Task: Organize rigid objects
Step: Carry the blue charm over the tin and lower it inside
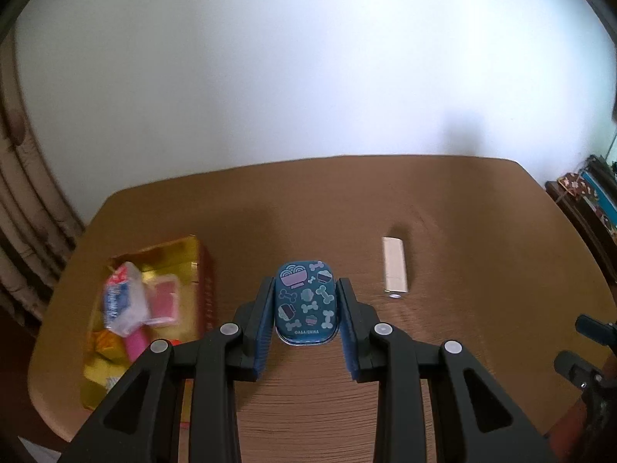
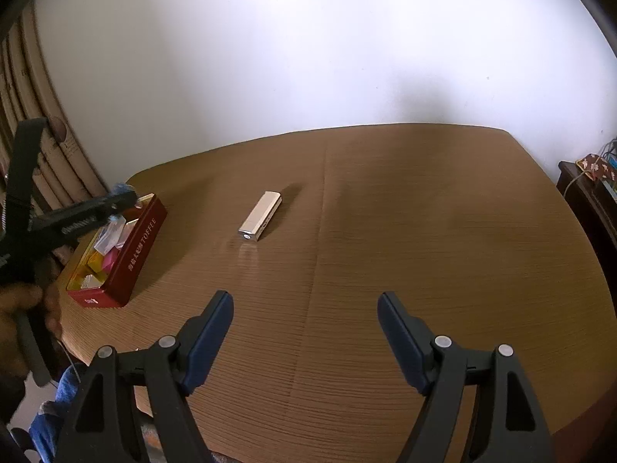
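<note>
Two claws over one brown wood-grain counter, pale wall behind. Largest thing on it: red toffee tin, lid off, at the left end, stuffed with bright wrapped packets. Same tin in the left wrist view, gold-lined, a clear packet and a pink one on top. Right claw hanging with jaws wide, nothing between the blue pads, bare counter below. Left claw narrowed onto a small teal tin printed with bowls and bones, blue pads pressed to both long sides, tin raised off the counter and just right of the red tin. Seen from the right wrist view, left claw blurred above the open red tin, held by a hand at the left edge. Smallest: silver rectangular stick, flat on the counter, well apart from the red tin, ahead of the right claw; in the left wrist view lying right of the teal tin.
</note>
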